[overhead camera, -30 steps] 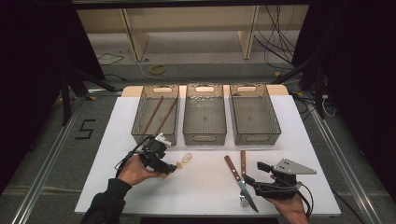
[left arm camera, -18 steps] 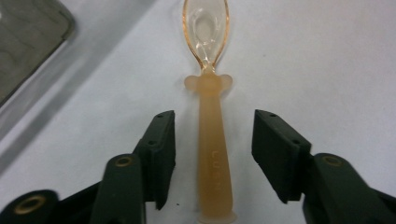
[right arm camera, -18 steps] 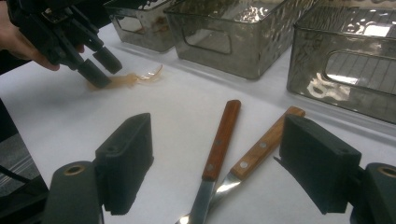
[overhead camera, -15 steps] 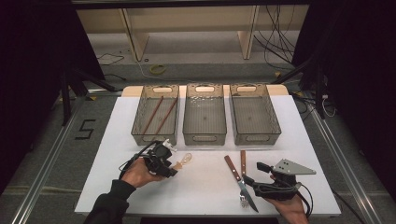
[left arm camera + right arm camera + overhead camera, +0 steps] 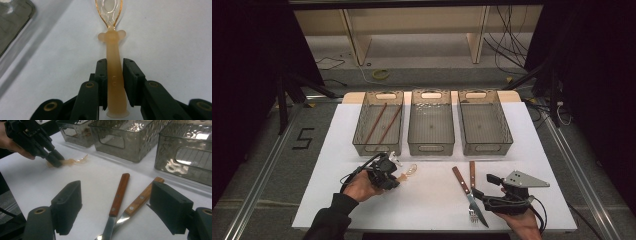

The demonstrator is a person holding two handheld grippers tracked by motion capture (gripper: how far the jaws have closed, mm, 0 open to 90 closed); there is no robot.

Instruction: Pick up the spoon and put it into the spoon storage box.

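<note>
At the lower left of the high view we see the left gripper on the white table, its jaws having just been closing around the handle of a translucent orange spoon; in the left gripper view the pads sit tight against both sides of that handle, the spoon lying flat with its bowl toward the top of the frame. Above stand three grey bins in a row. Right of centre lie a wooden-handled knife and fork, just beside the right gripper at lower right, whose jaws stand spread wide and empty
</note>
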